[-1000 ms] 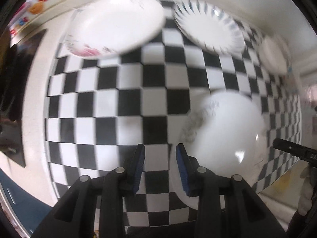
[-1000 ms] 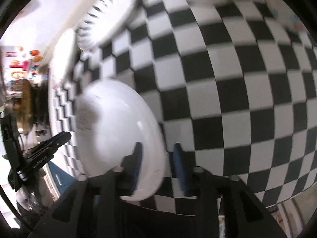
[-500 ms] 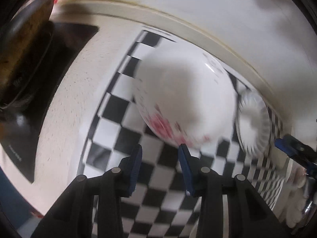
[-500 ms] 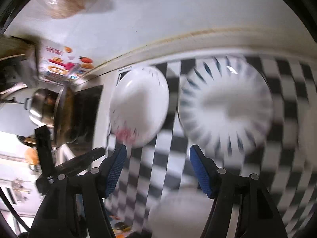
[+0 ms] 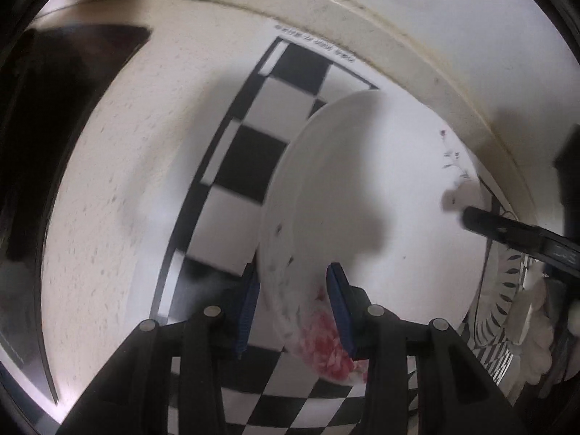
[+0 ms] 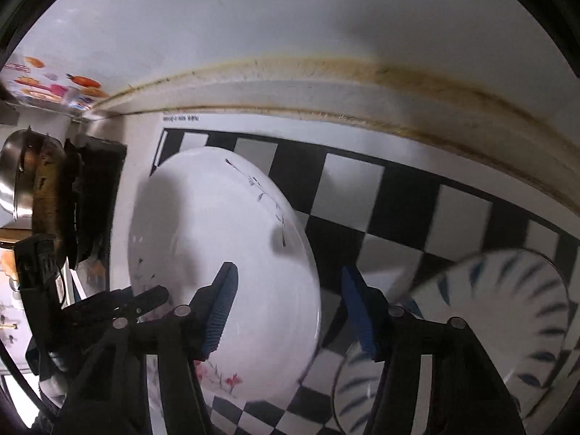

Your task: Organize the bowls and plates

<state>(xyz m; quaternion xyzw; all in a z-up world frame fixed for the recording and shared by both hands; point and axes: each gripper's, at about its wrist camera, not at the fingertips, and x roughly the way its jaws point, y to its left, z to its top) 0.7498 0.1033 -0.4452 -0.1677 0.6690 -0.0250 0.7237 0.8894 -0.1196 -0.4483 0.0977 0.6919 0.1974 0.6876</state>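
Note:
A white plate [image 5: 362, 199] with pink flowers on its rim lies on the checkered mat [image 5: 253, 156], in the corner near the wall. My left gripper [image 5: 293, 308] straddles its near left rim; the pads stand apart from the rim. In the right wrist view the same plate [image 6: 217, 224] has its right edge between the jaws of my right gripper [image 6: 290, 308], which are closing and do not touch it. One of the right gripper's fingers [image 5: 507, 230] reaches over the plate's far side. A blue-striped plate [image 6: 507, 308] lies to the right.
A raised stained ledge [image 6: 398, 83] and the wall run behind the mat. A dark hob [image 5: 54, 127] sits left of the mat, with a steel pot [image 6: 14, 177] beyond it. A smaller striped dish [image 6: 355, 380] lies in front of the striped plate.
Both grippers swept across the mat to the flowered plate in the corner. The right one let go of a plain white bowl, opened wide, then began narrowing over the plate's edge.

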